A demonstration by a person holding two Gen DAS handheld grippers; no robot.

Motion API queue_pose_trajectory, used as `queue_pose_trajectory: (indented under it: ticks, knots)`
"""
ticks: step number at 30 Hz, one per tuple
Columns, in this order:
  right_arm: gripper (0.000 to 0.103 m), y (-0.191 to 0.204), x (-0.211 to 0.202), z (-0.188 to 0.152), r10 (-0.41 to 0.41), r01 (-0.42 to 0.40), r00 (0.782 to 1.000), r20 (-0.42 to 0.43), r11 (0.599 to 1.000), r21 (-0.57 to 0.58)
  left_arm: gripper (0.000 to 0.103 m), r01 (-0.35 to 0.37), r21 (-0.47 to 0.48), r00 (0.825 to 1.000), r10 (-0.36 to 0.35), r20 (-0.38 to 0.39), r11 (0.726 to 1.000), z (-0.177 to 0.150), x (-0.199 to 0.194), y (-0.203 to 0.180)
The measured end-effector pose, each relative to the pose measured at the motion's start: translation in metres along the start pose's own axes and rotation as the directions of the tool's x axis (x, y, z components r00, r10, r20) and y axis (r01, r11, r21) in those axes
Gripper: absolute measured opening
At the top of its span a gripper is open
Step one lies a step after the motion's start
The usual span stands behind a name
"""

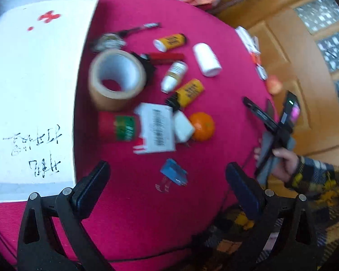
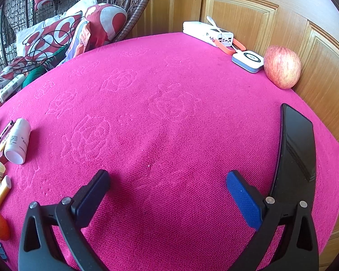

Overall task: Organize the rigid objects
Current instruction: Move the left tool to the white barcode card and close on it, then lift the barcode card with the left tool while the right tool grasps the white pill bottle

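Small items lie in a cluster on the pink cloth (image 1: 128, 203): a roll of brown tape (image 1: 116, 79), a red and green can (image 1: 118, 127), a white card box (image 1: 157, 127), an orange (image 1: 202, 126), two yellow tubes (image 1: 188, 92), a white bottle (image 1: 206, 59), a small dropper bottle (image 1: 174, 76) and a blue clip (image 1: 174, 175). My left gripper (image 1: 167, 178) is open and empty, hovering just short of the blue clip. My right gripper (image 2: 167, 187) is open and empty over bare cloth (image 2: 165, 103); it also shows at the table's right edge in the left wrist view (image 1: 269, 122). The white bottle (image 2: 17, 141) lies at its far left.
A white first-aid box (image 1: 36, 74) fills the left of the table. An apple (image 2: 282, 67), a white power bank (image 2: 208, 32) and a small white charger (image 2: 248, 61) sit along the wooden door (image 2: 260, 6). A black phone (image 2: 296, 142) lies by the right gripper. Cushions (image 2: 63, 29) lie beyond the table.
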State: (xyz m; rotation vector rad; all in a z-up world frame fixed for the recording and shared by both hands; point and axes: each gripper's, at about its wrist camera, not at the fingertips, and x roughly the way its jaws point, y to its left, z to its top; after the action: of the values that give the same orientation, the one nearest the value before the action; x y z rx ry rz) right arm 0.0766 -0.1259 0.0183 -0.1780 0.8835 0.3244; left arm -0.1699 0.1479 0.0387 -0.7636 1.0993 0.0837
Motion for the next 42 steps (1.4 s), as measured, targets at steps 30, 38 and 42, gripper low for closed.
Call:
queue_pose_trajectory:
  ticks: [30,38,42]
  knots:
    - [0.103,0.011,0.029,0.044,0.121,-0.190,0.959,-0.256,0.945,-0.265,0.049,-0.265,-0.073,0.963,0.268,0.029,0.961,0.017,0.047,-0.036]
    - [0.103,0.042,0.010,0.059,0.200,-0.298,0.942,-0.268,0.867,-0.399,0.049,-0.287,-0.090,0.954,0.293,0.062,0.954,0.016,0.037,-0.040]
    - [0.103,0.062,0.000,0.061,0.242,-0.343,0.931,-0.274,0.836,-0.428,0.049,-0.305,-0.132,0.947,0.315,0.067,0.943,0.024,0.037,-0.038]
